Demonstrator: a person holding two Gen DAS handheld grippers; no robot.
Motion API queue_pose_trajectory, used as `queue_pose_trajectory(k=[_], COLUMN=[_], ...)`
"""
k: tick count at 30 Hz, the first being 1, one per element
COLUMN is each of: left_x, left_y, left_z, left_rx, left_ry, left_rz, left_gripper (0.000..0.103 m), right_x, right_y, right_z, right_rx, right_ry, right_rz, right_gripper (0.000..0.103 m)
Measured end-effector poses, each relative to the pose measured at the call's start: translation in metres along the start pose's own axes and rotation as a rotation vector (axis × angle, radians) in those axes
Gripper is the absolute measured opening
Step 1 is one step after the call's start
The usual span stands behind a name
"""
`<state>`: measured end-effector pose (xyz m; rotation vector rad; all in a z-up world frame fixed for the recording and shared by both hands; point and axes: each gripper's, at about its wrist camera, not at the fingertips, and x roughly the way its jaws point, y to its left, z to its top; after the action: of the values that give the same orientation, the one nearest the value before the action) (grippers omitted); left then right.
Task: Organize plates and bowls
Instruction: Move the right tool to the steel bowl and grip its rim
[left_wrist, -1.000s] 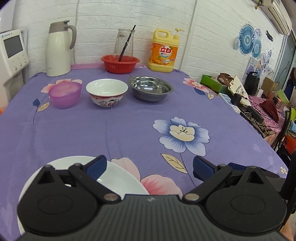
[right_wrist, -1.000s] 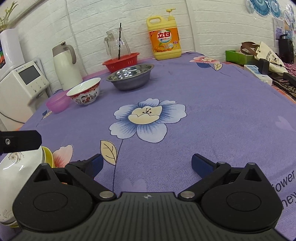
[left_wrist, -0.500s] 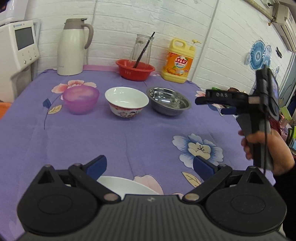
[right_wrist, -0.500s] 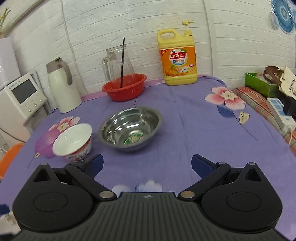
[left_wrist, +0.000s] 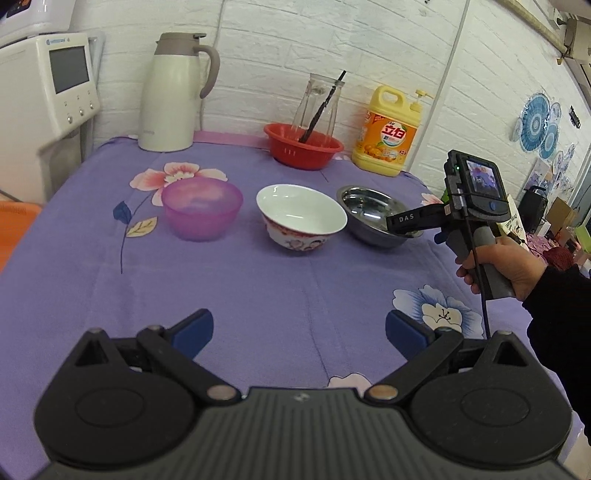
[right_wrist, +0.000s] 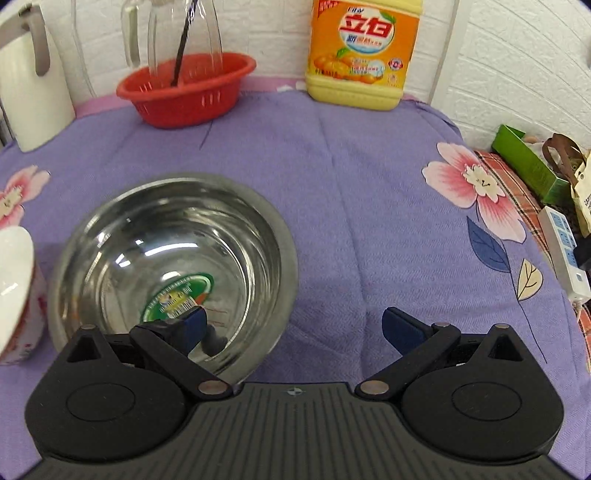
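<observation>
Left wrist view. Left gripper (left_wrist: 299, 328): blue-tipped fingers (left_wrist: 194, 328) spread wide, nothing between them, hovering over bare purple floral cloth on the desk (left_wrist: 258, 288). Ahead, in a row from left to right: translucent purple plastic bowl (left_wrist: 202, 212); white porcelain bowl (left_wrist: 302, 217) with red pattern outside; stainless steel bowl (left_wrist: 375, 216) just beside it. Further back along the white brick wall: white thermal jug (left_wrist: 171, 92), red plastic basket (left_wrist: 303, 146) holding a glass pitcher (left_wrist: 317, 101) with a dark stick in it, yellow detergent bottle (left_wrist: 391, 138). White appliance with screen (left_wrist: 48, 88) at far left. Right gripper (left_wrist: 408, 223) seen from the side, held by a hand (left_wrist: 506, 264) in a dark sleeve, tip over the near rim of the steel bowl.

Right wrist view. Right gripper (right_wrist: 291, 325): fingers apart, straddling the steel bowl's (right_wrist: 173, 266) right wall, left finger (right_wrist: 190, 326) inside the bowl (contact with the metal not discernible), right finger outside over the cloth. Green sticker on the bowl's bottom. Porcelain bowl (right_wrist: 14, 280) at the left edge, close against the steel bowl. Red basket (right_wrist: 186, 88) and detergent bottle (right_wrist: 364, 51) behind. Power strip (right_wrist: 563, 253) at far right.
</observation>
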<state>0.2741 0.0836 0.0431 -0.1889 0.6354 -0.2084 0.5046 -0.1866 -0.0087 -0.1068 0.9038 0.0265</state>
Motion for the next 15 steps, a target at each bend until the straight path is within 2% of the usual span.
queue_pose_trajectory(k=[7, 15], left_x=[-0.011, -0.008], left_y=[-0.006, -0.023], left_z=[-0.002, -0.004], left_rx=[0.001, -0.021], left_ry=[-0.015, 0.034], left_rz=[-0.015, -0.093], left_gripper=[0.098, 0.098], right_x=[-0.007, -0.045], right_y=[-0.004, -0.008], right_z=[-0.006, -0.055], right_rx=[-0.003, -0.053], right_ry=[0.037, 0.055], right_rz=[0.003, 0.055], right_gripper=[0.103, 0.103])
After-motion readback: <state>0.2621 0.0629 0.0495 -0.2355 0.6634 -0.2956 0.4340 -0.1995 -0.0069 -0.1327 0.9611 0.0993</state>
